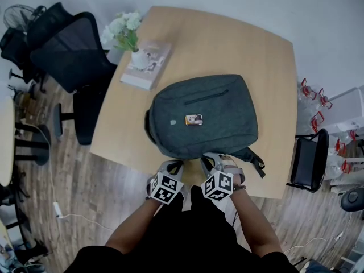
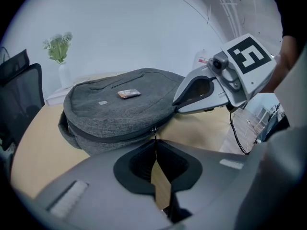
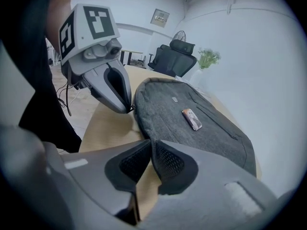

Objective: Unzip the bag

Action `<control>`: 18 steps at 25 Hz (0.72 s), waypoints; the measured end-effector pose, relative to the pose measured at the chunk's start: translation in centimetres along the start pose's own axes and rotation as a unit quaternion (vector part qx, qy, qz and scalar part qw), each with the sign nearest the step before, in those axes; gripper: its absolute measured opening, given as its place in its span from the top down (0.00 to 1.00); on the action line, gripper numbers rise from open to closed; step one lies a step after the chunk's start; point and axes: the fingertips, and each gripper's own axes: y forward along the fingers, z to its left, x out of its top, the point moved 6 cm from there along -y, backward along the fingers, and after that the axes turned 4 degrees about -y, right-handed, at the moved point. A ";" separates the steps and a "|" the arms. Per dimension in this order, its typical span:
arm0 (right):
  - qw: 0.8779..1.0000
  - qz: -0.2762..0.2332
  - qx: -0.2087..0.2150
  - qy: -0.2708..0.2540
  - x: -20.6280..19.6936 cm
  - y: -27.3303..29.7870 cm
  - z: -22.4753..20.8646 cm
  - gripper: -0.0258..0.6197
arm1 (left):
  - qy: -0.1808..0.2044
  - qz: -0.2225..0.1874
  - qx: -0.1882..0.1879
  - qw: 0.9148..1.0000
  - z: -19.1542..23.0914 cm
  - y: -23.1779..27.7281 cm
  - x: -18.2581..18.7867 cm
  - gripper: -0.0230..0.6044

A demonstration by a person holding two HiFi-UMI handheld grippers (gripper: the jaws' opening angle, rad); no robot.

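Observation:
A grey backpack (image 1: 202,115) (image 2: 110,114) (image 3: 201,128) lies flat on the wooden table (image 1: 227,38), with a small printed card (image 1: 194,119) on top. Both grippers are at its near edge, side by side. My left gripper (image 1: 175,165) (image 2: 154,140) (image 3: 129,109) is shut, its tips pinching the zipper pull (image 2: 154,129) on the bag's side seam. My right gripper (image 1: 211,159) (image 2: 175,104) (image 3: 151,142) sits just to the right, its jaws almost together with the bag's fabric edge between the tips.
A vase of white flowers (image 1: 128,36) stands on a book (image 1: 147,66) at the table's far left corner. A black office chair (image 1: 74,56) is left of the table. A black chair (image 1: 310,158) and red-framed items (image 1: 313,104) are to the right.

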 end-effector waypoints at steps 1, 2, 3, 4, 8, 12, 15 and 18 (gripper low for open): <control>1.000 -0.003 0.004 -0.003 0.4 0.1 0.2 0.90 | -0.002 0.000 0.003 1.000 0.4 -0.1 -0.1 0.92; 1.000 -0.007 0.008 -0.007 0.7 0.3 0.4 0.90 | -0.003 0.000 0.006 1.000 0.7 -0.2 -0.3 0.92; 1.000 -0.011 0.012 -0.014 0.9 0.3 0.6 0.89 | -0.004 -0.001 0.008 1.000 1.0 -0.3 -0.4 0.92; 0.999 -0.016 0.017 -0.022 0.8 0.1 0.6 0.87 | -0.003 -0.002 0.009 1.000 1.1 -0.4 -0.5 0.92; 0.998 -0.023 0.021 -0.051 -0.7 -2.1 -0.1 0.69 | -0.002 0.001 0.014 1.000 1.2 -0.7 -1.2 0.92; 0.996 0.030 -0.009 -0.087 -4.3 -3.8 -1.9 0.65 | -0.003 -0.006 0.013 1.000 1.3 -0.8 -1.1 0.92; 0.992 0.068 -0.043 -0.098 -6.6 -4.1 -3.7 0.62 | -0.001 -0.001 0.014 1.000 1.4 -0.9 -1.2 0.92; 0.988 0.100 -0.061 -0.097 -8.1 -3.8 -4.9 0.62 | -0.003 -0.006 0.021 1.000 2.0 -1.1 -1.1 0.92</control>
